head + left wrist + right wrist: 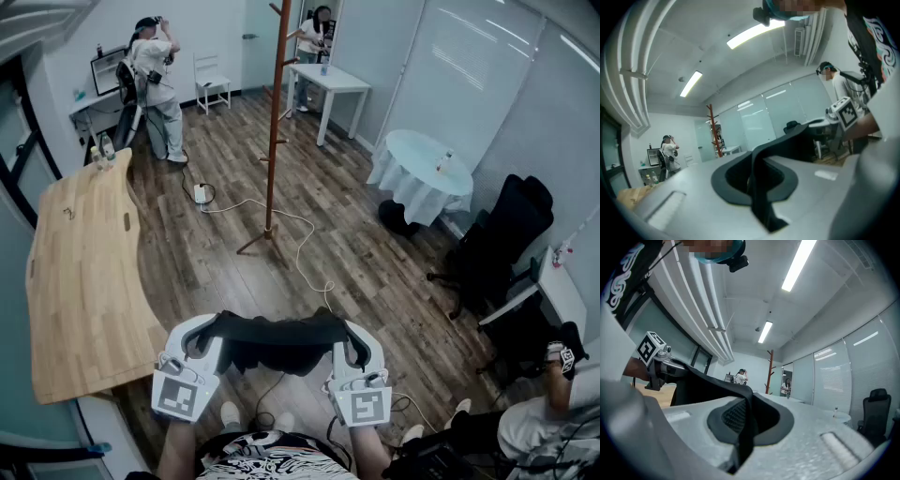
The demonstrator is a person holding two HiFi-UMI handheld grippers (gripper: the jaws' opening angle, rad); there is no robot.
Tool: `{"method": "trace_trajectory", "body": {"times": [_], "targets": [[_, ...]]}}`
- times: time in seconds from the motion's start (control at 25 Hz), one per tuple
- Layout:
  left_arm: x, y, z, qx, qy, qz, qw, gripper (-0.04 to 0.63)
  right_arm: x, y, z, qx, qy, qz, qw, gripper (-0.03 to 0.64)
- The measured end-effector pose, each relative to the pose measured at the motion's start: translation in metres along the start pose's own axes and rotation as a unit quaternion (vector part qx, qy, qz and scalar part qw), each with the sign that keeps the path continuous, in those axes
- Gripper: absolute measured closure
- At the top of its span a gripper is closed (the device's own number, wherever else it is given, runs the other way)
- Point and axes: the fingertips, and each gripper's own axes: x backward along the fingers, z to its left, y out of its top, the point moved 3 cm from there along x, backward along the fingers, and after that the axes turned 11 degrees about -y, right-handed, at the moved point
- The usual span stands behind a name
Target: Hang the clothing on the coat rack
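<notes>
A black garment [277, 339] hangs stretched between my two grippers, low in the head view. My left gripper [202, 344] is shut on its left edge, and the dark cloth [761, 185] runs pinched between the jaws in the left gripper view. My right gripper [354, 348] is shut on the right edge, where the cloth [743, 427] also sits clamped in the right gripper view. The brown wooden coat rack [275, 122] stands on the floor well ahead of me, apart from the garment. The rack [713, 131] shows far off in the left gripper view, and the same rack [769, 372] in the right one.
A curved wooden table [80, 272] lies at my left. A white cable [300, 246] trails across the floor past the rack's base. A round white-clothed table [422, 169] and black office chairs [502, 244] stand at the right. Two people [155, 80] stand at the back.
</notes>
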Motion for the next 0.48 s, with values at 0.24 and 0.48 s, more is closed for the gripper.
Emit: {"method": "trace_trajectory", "body": {"times": [0.24,0.48], "targets": [[-0.007,0.008,-0.026,0.008,0.007,0.000,0.9999,0.595,0.017,-0.004,-0.022,-0.003,0.007,0.002,1.000,0.613],[-0.013,0.012,-0.043,0.003,0.017,0.000,0.9999,0.595,0.026,-0.007,-0.036,-0.012,0.014,0.000,1.000,0.614]]}}
